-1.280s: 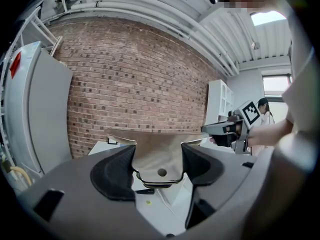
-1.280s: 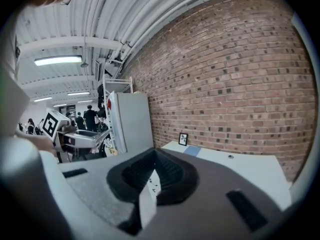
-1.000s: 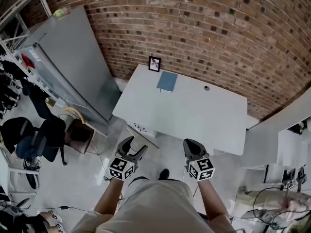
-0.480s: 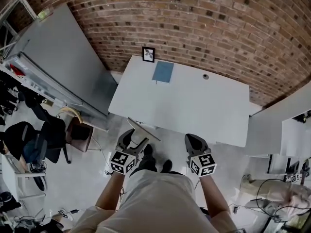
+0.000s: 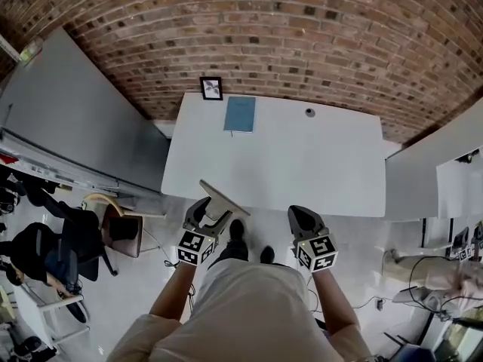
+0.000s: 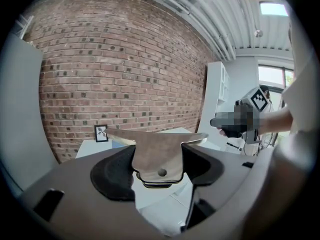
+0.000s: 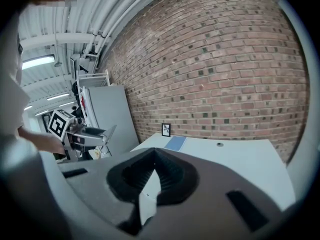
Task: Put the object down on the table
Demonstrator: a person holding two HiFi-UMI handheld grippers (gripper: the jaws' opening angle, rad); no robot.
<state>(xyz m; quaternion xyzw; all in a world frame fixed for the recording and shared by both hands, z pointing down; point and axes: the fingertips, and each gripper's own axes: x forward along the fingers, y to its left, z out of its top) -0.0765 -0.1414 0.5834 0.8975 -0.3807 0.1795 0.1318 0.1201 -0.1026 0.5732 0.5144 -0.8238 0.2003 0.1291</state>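
My left gripper (image 5: 207, 212) is shut on a flat grey metal plate (image 5: 223, 198) with a small hole near its held end; the plate sticks out forward, tilted, just short of the white table's (image 5: 332, 172) near edge. In the left gripper view the plate (image 6: 159, 151) is clamped between both dark pads (image 6: 112, 173), its wide end fanning out toward the table (image 6: 89, 147). My right gripper (image 5: 300, 219) hangs level with the left, short of the same edge. Its pads (image 7: 170, 176) meet at the tips, shut on nothing. The right gripper view shows the left gripper (image 7: 95, 132) with the plate.
On the table's far left lie a blue notebook (image 5: 240, 114) and a small framed picture (image 5: 211, 87); a small round fitting (image 5: 309, 112) sits further right. A brick wall backs the table. A grey panel (image 5: 75, 127) stands left, with a chair (image 5: 121, 228) near it, and white furniture (image 5: 430, 164) stands right.
The person has stepped toward the table; both grippers have come forward to its near edge. The plate stays clamped in the left gripper and the right stays shut.
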